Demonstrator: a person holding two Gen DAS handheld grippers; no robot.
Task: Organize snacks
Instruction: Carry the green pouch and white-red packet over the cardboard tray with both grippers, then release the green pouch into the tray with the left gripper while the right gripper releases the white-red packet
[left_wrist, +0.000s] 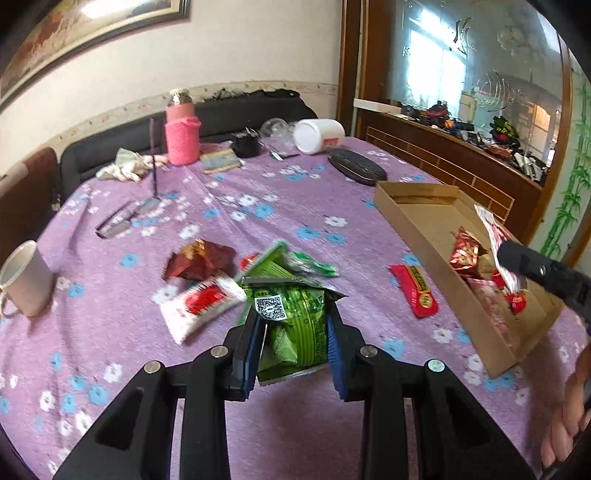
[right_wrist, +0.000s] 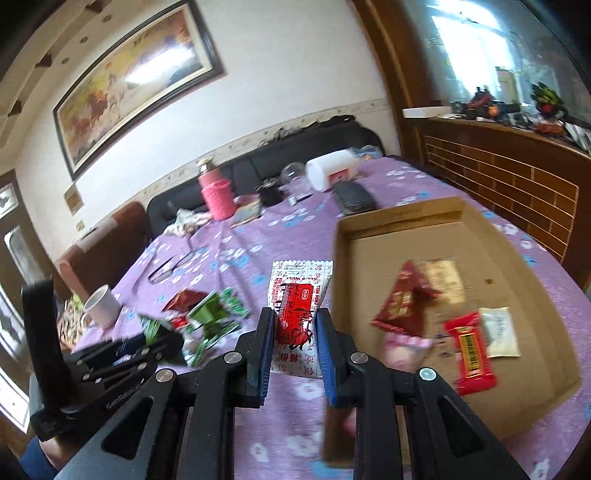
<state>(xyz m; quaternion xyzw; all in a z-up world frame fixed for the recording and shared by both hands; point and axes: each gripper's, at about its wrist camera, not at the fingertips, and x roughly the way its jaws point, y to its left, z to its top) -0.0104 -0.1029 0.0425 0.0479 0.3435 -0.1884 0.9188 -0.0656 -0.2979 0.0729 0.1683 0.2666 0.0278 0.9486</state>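
In the left wrist view my left gripper (left_wrist: 293, 317) is shut on a green snack packet (left_wrist: 295, 328) with a QR code, held just above the purple flowered tablecloth (left_wrist: 258, 206). Loose snacks lie ahead of it: a white-and-red packet (left_wrist: 199, 306), a dark red packet (left_wrist: 201, 258), green packets (left_wrist: 291, 260) and a red bar (left_wrist: 415, 290). In the right wrist view my right gripper (right_wrist: 295, 314) is shut on a red-and-white packet (right_wrist: 297, 295), just left of the open cardboard box (right_wrist: 369, 229). The box holds a dark red packet (right_wrist: 402, 306), a red bar (right_wrist: 469, 350) and a white sachet (right_wrist: 500, 332).
A white mug (left_wrist: 24, 277) stands at the table's left edge. At the far side are a pink bottle (left_wrist: 181, 136), a white jar on its side (left_wrist: 319, 134) and a dark case (left_wrist: 356, 168). A wooden cabinet (left_wrist: 461, 162) runs along the right. A hand (left_wrist: 569, 417) shows low right.
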